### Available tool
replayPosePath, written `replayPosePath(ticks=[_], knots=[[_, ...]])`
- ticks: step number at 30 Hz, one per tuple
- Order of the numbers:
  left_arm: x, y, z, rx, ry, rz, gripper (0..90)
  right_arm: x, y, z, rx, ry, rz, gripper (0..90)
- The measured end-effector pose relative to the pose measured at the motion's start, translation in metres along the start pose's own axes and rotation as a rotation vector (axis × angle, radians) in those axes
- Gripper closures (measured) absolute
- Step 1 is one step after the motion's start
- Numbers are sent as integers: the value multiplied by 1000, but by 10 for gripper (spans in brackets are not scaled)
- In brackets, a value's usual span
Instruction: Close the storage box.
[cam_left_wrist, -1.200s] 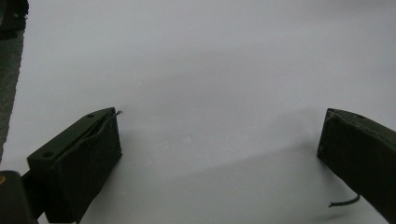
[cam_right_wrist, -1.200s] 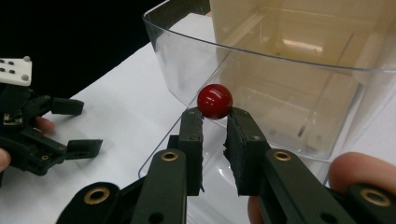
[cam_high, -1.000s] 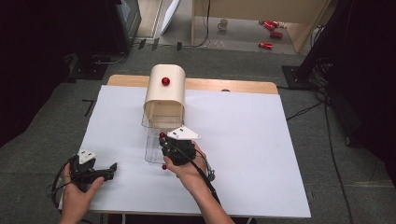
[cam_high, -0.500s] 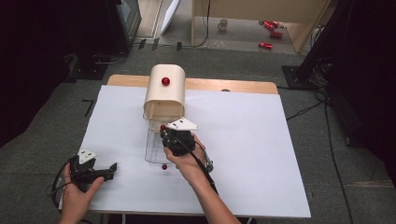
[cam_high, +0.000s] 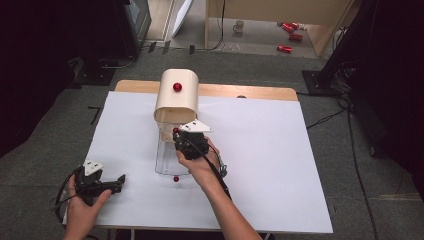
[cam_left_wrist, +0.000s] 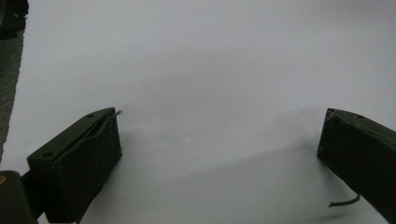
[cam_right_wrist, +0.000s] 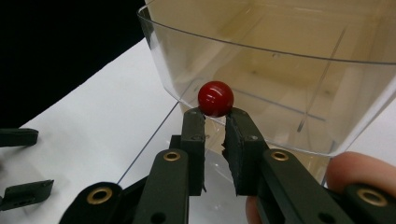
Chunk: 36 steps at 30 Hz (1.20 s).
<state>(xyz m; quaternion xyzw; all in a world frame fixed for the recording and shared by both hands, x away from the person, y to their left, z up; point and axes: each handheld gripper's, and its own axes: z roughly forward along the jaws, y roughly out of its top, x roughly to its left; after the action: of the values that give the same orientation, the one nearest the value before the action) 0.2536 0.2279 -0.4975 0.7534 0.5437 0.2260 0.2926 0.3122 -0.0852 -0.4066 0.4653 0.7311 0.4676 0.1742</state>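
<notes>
A cream, round-topped box (cam_high: 176, 100) with a red knob (cam_high: 177, 87) stands at the table's far middle. A clear plastic drawer (cam_high: 167, 157) sticks out of its front. My right gripper (cam_high: 176, 135) hovers over that drawer near the box's mouth, shut on a small red ball (cam_high: 175, 130). In the right gripper view the red ball (cam_right_wrist: 215, 98) is pinched between the very tips of the right gripper (cam_right_wrist: 215, 116), just before the clear drawer's wall (cam_right_wrist: 280, 60). My left gripper (cam_high: 116, 182) rests low at the near left, open, and the left gripper (cam_left_wrist: 219, 140) has nothing between its pads.
A second red ball (cam_high: 175, 178) lies on the white table cover (cam_high: 270, 165) just in front of the drawer's near end. A wooden table edge (cam_high: 250, 91) shows behind the box. Dark floor with cables surrounds the table.
My right gripper has carried the red ball away from me, toward the box's mouth, which uncovers the second ball on the table. The left gripper has stayed put.
</notes>
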Motion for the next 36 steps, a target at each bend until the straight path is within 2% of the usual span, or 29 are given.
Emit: replayPosePath(ticks=[14, 18, 19, 23, 26, 27, 28, 32, 33, 34, 36], knots=[[0, 0, 0, 0, 0, 0, 0, -2, 6, 6, 14, -8, -13, 787], [0, 0, 0, 0, 0, 0, 0, -5, 5, 4, 14, 17, -13, 733], [0, 0, 0, 0, 0, 0, 0, -8, 5, 2, 15, 35, -4, 679], [0, 0, 0, 0, 0, 0, 0, -12, 4, -3, 18, 53, 4, 611], [0, 0, 0, 1, 0, 0, 0, -15, 0, -10, 14, 43, -6, 466], [0, 0, 0, 1, 0, 0, 0, -19, -2, -14, 10, 39, -6, 355], [0, 0, 0, 1, 0, 0, 0, -19, -2, -14, 10, 39, -6, 355], [0, 0, 0, 1, 0, 0, 0, -26, -7, -20, 22, 36, -7, 156], [0, 0, 0, 1, 0, 0, 0, -29, -8, -23, 32, 35, -8, 82], [0, 0, 0, 1, 0, 0, 0, -29, -8, -23, 32, 35, -8, 82], [0, 0, 0, 1, 0, 0, 0, -33, -11, -26, 31, 41, -19, 14]])
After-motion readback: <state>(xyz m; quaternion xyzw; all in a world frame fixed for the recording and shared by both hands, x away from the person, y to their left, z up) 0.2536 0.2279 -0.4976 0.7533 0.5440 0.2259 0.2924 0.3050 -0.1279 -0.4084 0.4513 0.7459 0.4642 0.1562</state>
